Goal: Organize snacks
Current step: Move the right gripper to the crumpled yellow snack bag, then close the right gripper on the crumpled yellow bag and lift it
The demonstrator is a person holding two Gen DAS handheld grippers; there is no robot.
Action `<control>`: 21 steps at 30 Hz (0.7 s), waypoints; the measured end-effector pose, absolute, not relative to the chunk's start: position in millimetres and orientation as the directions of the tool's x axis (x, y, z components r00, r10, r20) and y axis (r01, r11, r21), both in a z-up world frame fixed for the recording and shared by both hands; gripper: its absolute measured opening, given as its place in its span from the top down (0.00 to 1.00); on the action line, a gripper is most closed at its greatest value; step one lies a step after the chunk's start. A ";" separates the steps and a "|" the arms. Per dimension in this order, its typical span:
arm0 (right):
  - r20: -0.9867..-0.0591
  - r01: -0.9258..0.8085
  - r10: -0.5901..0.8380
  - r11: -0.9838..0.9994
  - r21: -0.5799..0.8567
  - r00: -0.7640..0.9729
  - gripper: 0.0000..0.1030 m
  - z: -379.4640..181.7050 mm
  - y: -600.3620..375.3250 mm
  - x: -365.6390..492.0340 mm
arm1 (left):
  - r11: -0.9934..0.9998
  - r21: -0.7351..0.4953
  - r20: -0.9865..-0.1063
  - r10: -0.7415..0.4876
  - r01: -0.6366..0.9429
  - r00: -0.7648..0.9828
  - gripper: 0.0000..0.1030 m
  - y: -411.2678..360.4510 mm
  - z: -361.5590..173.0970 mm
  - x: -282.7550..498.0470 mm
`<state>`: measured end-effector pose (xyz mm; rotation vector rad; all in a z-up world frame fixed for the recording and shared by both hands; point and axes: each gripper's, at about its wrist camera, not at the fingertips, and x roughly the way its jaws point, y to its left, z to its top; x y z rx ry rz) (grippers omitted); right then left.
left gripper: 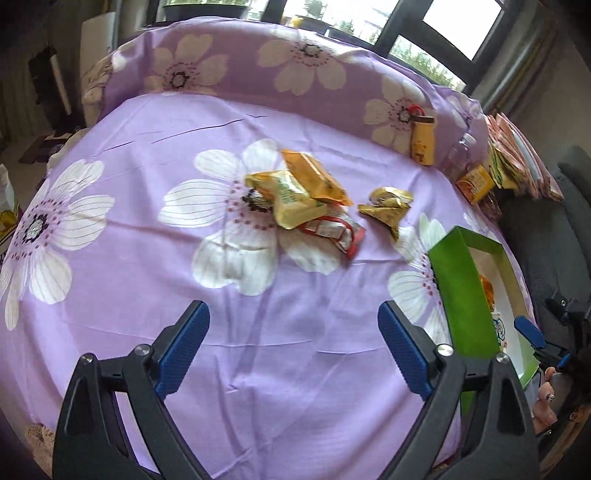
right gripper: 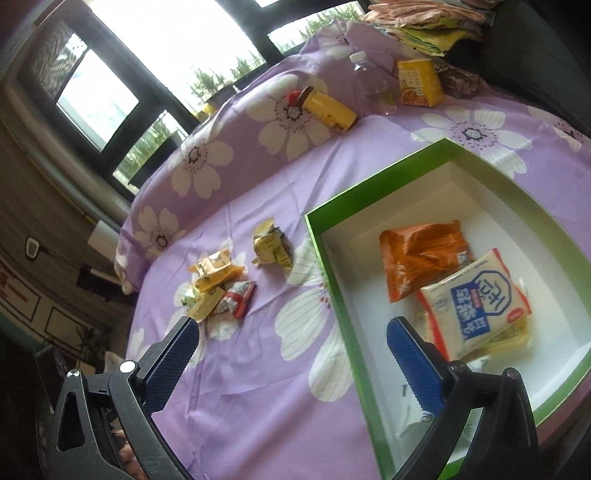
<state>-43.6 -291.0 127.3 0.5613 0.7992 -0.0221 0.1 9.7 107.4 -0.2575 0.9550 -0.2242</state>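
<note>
A pile of snack packets (left gripper: 303, 195) lies mid-table on the purple flowered cloth, yellow and orange ones over a red-and-white one; the same pile (right gripper: 218, 288) shows in the right wrist view. A crumpled gold packet (left gripper: 388, 206) (right gripper: 271, 247) lies apart, nearer the green box (left gripper: 458, 295) (right gripper: 332, 266). Inside the box are an orange packet (right gripper: 421, 258) and a white packet with blue print (right gripper: 476, 299) over others. My left gripper (left gripper: 293, 343) hangs open over bare cloth, short of the pile. My right gripper (right gripper: 291, 343) is open and empty, straddling the box's left wall.
At the cloth's raised back edge lie a yellow bottle (right gripper: 328, 109), a clear plastic bottle (right gripper: 371, 79) and an orange carton (right gripper: 419, 83). Folded bags (right gripper: 428, 29) are stacked beyond them. A hand and the other gripper (left gripper: 535, 338) show at the right edge past the box.
</note>
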 end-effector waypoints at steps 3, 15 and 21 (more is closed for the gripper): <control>-0.705 0.225 0.192 0.863 0.453 0.683 0.02 129.1 -269.2 -21.8 | 0.936 -0.351 -0.770 -0.307 0.030 0.559 0.09 30.7 103.3 0.1; -0.817 0.275 0.017 0.938 0.213 0.577 0.30 101.1 -207.4 110.5 | 0.931 -0.365 -0.783 -0.302 -0.009 0.544 0.08 56.4 87.0 0.9; -0.874 0.320 -0.065 0.942 0.107 0.482 0.44 64.7 -216.2 150.7 | 0.929 -0.371 -0.792 -0.312 -0.008 0.525 0.08 57.7 77.1 8.4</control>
